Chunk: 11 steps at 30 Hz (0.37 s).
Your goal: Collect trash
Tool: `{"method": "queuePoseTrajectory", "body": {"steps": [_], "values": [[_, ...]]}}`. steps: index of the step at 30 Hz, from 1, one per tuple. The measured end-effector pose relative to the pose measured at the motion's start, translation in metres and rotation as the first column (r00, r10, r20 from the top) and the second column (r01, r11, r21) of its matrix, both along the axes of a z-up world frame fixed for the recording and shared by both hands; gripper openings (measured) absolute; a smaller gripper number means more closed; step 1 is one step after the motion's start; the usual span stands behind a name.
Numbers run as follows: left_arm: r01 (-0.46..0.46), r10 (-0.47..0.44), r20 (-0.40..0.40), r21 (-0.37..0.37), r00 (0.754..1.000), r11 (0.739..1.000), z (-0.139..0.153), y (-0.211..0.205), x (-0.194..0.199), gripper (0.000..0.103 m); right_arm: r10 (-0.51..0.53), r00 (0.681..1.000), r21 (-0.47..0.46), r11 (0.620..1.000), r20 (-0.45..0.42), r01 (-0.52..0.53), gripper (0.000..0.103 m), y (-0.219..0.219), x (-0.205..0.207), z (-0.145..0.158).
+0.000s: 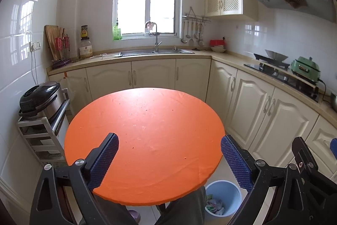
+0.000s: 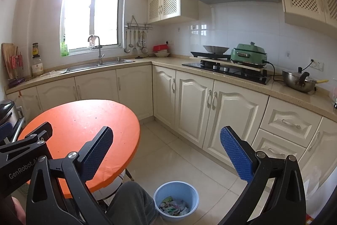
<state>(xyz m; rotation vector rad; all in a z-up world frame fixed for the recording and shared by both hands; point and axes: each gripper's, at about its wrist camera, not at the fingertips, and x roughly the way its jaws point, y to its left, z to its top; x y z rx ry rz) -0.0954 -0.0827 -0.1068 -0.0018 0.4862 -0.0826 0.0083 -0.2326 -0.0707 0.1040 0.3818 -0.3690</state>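
A: Two grippers on record. The left gripper (image 1: pixel 169 158) stands wide open above the near half of the orange round table (image 1: pixel 145 119), nothing between its blue pads (image 1: pixel 104 159).

B: And the other?

A: The right gripper (image 2: pixel 166 153) also gapes wide and grips nothing; bare floor tiles (image 2: pixel 168 153) lie ahead of it, the table to its left.

B: Item: trash?

A: Crumpled wrappers (image 2: pixel 173 207) lie inside the light blue bin (image 2: pixel 190 195), on the floor below and between the right gripper's fingers, just beside the table's edge. Small crumbs (image 1: pixel 133 147) dot the tabletop ahead of the left gripper.
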Motion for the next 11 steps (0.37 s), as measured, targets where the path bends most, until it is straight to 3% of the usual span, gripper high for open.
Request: {"method": "queuePoseTrajectory", "body": {"steps": [11], "values": [[-0.009, 0.009, 0.003, 0.001, 1.0, 1.0, -0.0002, 0.0005, 0.0029, 0.097, 0.003, 1.0, -0.002, 1.0, -0.005, -0.003, 0.103, 0.0001, 0.0022, -0.0008]]}}
